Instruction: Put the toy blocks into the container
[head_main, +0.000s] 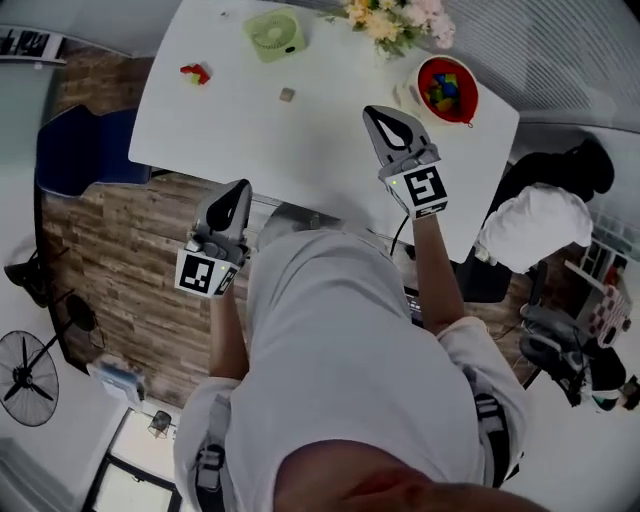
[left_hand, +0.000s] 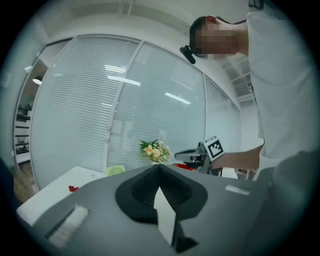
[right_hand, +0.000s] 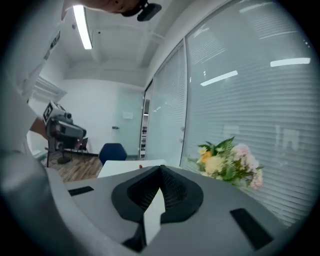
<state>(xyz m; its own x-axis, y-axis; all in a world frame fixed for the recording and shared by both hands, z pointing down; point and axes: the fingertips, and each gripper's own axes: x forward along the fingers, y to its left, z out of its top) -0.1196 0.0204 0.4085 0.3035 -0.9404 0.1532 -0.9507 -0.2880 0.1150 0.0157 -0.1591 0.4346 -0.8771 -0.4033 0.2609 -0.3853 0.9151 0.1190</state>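
A red bowl (head_main: 471, 100) holding several coloured toy blocks stands at the right end of the white table (head_main: 330, 150). At the table's left end lies a red block (head_main: 194, 72), the same red block (left_hand: 73, 188) showing small in the left gripper view. A small grey-brown block (head_main: 287, 95) rests near the table's middle. My right gripper (head_main: 379, 111) hovers above the table just left of the bowl, shut and empty. Off the table's near edge, my left gripper (head_main: 239, 187) is also shut with nothing in it. Both gripper views show closed jaws, left gripper (left_hand: 160, 168) and right gripper (right_hand: 161, 168).
A green fan (head_main: 274, 35) and a bunch of flowers (head_main: 398, 20) stand along the table's far edge. A blue chair (head_main: 80, 150) is left of the table over the wooden floor. A black chair with a white cloth (head_main: 540, 225) is at the right.
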